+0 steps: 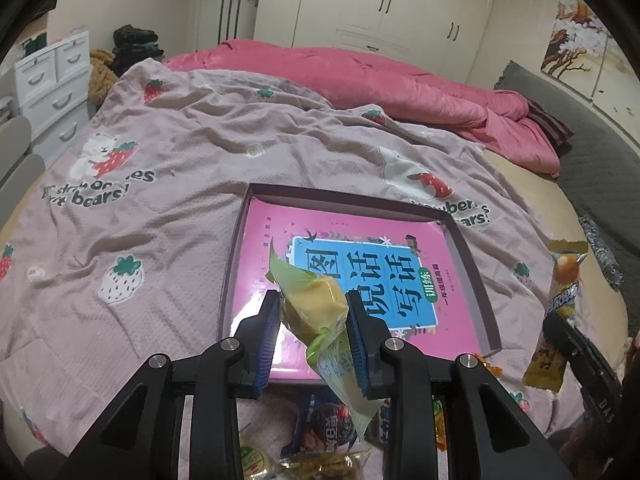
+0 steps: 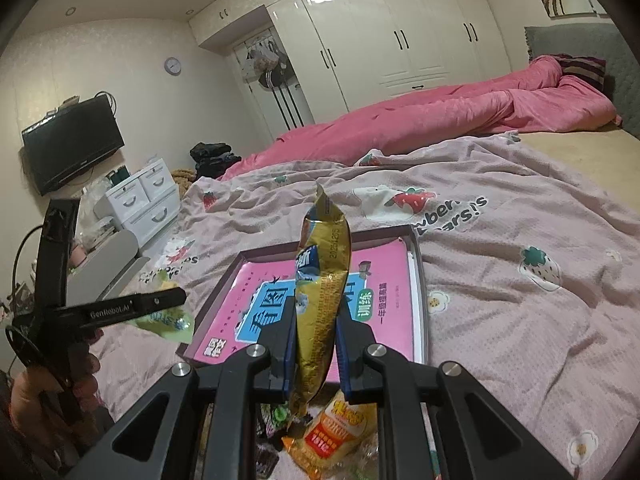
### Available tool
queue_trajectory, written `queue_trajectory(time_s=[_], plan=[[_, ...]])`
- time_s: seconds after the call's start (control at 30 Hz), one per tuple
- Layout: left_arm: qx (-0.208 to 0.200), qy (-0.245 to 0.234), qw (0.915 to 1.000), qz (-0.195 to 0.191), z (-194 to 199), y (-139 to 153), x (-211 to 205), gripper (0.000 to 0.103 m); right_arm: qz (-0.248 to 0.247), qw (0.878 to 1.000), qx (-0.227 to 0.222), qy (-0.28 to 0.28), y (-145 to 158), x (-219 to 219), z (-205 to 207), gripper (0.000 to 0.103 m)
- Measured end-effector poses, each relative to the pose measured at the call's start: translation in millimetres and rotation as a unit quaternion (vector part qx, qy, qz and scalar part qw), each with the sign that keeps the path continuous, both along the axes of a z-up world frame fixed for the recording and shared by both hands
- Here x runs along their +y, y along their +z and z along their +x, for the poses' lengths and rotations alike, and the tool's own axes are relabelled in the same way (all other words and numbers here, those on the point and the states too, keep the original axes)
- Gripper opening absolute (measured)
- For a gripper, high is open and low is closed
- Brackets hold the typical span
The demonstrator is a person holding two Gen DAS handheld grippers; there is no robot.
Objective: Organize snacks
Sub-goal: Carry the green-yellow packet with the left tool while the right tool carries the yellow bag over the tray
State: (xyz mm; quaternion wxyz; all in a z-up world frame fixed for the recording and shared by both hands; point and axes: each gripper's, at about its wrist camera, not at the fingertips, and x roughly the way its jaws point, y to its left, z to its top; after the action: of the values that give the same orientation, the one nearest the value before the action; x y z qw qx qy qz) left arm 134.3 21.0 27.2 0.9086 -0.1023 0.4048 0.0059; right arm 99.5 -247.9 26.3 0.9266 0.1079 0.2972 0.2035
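My left gripper [image 1: 313,312] is shut on a green snack packet with a yellow cake inside [image 1: 314,308], held above the near edge of a shallow box [image 1: 472,256] with a pink book in it. My right gripper [image 2: 316,326] is shut on a gold snack packet [image 2: 322,300], held upright over the same box [image 2: 418,280]. In the left wrist view the gold packet [image 1: 558,312] hangs at the right. In the right wrist view the left gripper [image 2: 132,306] and its green packet [image 2: 168,322] show at the left.
A pile of loose snack packets [image 1: 320,440] lies on the bed below both grippers, also in the right wrist view [image 2: 336,428]. A strawberry-print blanket [image 1: 180,200] covers the bed, with a pink quilt [image 1: 360,76] behind. White drawers [image 1: 52,84] stand at the left.
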Motion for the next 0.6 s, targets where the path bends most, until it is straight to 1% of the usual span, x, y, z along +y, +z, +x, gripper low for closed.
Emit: queue_trajectory(time_s=[0.1,0.3,0.4,0.53,0.6], plan=[[0.008,0.000,1.0000,-0.002,6,-2,-1,0.033,-0.003,1.000,0.000,-0.004,-2,-1,6,0.017],[0.009,-0.002,1.0000,-0.001,17,-4,-5,0.033,-0.001,1.000,0.005,-0.001,-6,-1,12,0.017],[0.016,-0.003,0.9999,-0.003,22,-7,-5,0.033,-0.011,1.000,-0.002,0.002,-8,1,18,0.017],[0.017,-0.009,0.9998,0.000,25,-12,-5,0.033,-0.001,1.000,0.014,0.002,-13,-2,31,0.017],[0.018,-0.014,0.9997,0.001,25,-16,-4,0.033,0.000,1.000,0.016,0.000,-14,-3,36,0.017]])
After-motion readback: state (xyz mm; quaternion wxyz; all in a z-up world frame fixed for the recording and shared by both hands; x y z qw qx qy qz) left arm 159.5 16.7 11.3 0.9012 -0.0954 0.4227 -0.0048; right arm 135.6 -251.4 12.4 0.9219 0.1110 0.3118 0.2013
